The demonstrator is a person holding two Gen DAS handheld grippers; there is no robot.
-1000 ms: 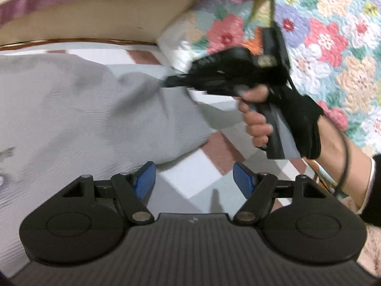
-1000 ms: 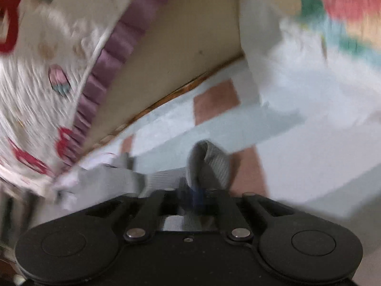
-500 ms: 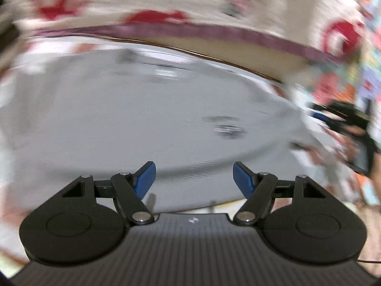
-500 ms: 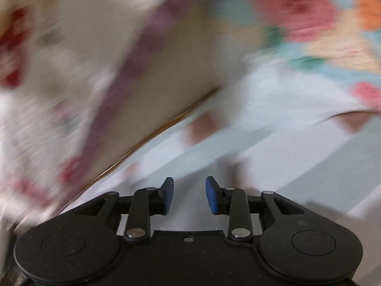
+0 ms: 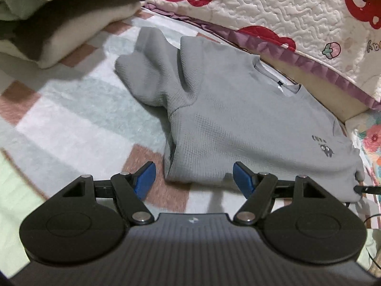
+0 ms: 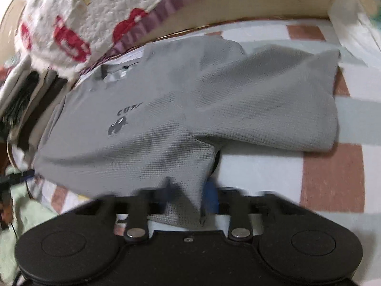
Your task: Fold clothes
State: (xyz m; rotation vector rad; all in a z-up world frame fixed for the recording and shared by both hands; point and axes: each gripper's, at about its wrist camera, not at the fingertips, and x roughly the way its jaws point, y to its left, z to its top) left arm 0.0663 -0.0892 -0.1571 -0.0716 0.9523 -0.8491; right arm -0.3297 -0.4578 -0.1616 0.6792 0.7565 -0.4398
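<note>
A grey waffle-knit T-shirt (image 5: 238, 124) lies flat on the checked bed cover (image 5: 71, 124), face up, with a small dark print (image 5: 323, 143) on its chest. One short sleeve (image 5: 147, 71) sticks out to the left. My left gripper (image 5: 194, 178) stands open, and the shirt's near corner lies between its blue fingertips without being pinched. In the right wrist view the same shirt (image 6: 166, 119) spreads ahead, its other sleeve (image 6: 285, 100) out to the right. My right gripper (image 6: 190, 195) is closing, and a bunch of the shirt's near edge sits pinched between its blurred pads.
A stack of folded clothes (image 5: 59, 23) rests at the top left. A white quilt with red bears (image 5: 285, 12) and a purple border hangs over the far side, behind the shirt's collar. A floral quilt (image 5: 371, 143) borders the right. Pale green cloth (image 6: 23, 214) lies near the left.
My left gripper swept across the shirt to its other sleeve side, still open. My right gripper let go of a grey fold, opened, swung round and closed on the shirt's near edge.
</note>
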